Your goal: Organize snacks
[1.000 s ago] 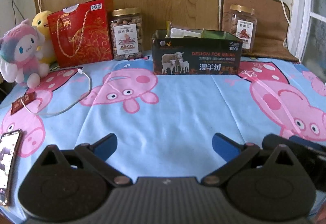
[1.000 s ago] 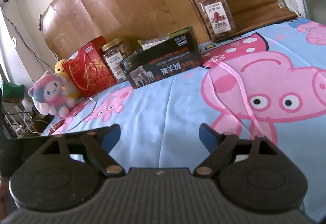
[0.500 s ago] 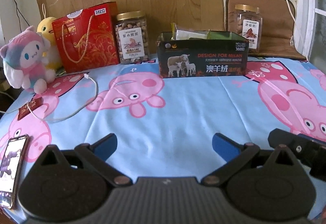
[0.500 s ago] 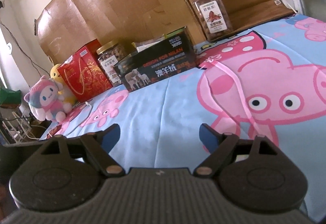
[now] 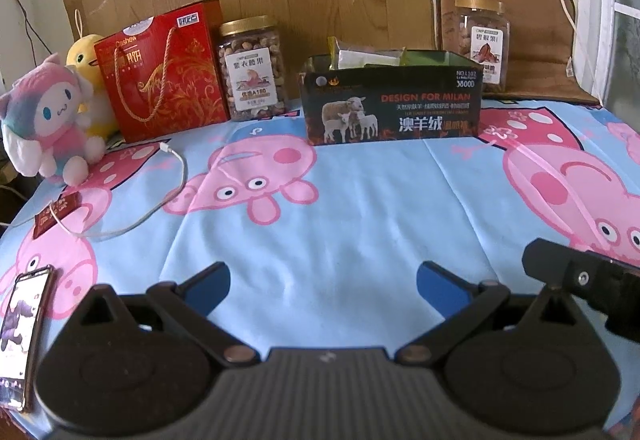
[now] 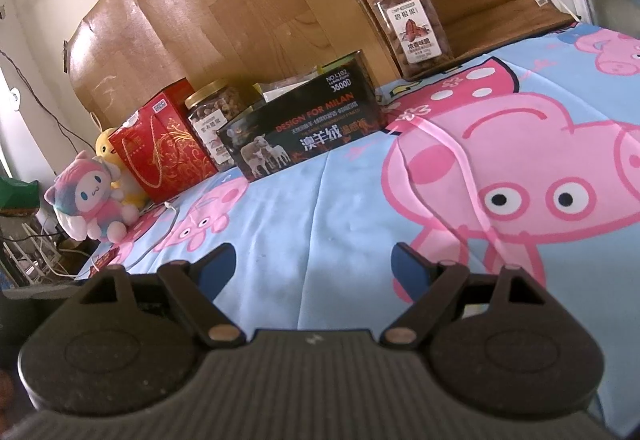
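My left gripper (image 5: pixel 322 282) and right gripper (image 6: pixel 312 266) hover empty, jaws apart, over the cartoon-pig sheet (image 5: pixel 360 224). Straight ahead the black sheep-print box (image 5: pixel 390 102) lies broadside; the pecan jar (image 6: pixel 412 26) stands beyond, nearer my right.

The dark box (image 5: pixel 394 102) at the bed's far edge reads "DESIGN FOR MILAN", "NO.L102", "3800D" and 澳羊绒. The red gift bag (image 5: pixel 166 70) toward the far left corner shows "Cashew". The jar (image 5: pixel 252 68) beside it carries Chinese label text too small to read.
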The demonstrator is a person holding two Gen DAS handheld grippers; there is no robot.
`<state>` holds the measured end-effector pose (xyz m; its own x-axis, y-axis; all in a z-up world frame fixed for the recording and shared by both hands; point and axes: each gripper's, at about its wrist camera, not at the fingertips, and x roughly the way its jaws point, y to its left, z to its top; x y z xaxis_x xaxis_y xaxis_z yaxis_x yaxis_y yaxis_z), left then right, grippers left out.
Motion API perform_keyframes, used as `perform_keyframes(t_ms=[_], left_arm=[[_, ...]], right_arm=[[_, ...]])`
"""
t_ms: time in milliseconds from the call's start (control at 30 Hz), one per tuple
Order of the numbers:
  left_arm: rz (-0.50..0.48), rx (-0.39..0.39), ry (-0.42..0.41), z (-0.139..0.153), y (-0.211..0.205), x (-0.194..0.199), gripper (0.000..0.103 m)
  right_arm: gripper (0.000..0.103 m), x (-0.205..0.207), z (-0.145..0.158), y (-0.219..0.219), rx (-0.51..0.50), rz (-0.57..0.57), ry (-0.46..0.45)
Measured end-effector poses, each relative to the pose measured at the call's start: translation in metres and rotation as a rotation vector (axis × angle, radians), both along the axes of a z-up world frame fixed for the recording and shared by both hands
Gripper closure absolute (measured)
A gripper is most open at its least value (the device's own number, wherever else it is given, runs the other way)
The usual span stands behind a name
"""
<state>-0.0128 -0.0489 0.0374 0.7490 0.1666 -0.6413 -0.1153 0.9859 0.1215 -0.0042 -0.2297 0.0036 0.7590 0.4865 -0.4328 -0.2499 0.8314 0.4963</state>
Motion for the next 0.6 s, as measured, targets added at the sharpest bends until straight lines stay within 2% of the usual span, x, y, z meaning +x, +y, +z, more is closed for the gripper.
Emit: perform_keyframes(t_ms=[600], left_arm=[[0.011,-0.037,0.063,-0.0070,0.0028,0.0033,0.000]], right_arm=[[0.016,0.0000,-0.0004,0.0026,-0.015,-0.001,-0.006]])
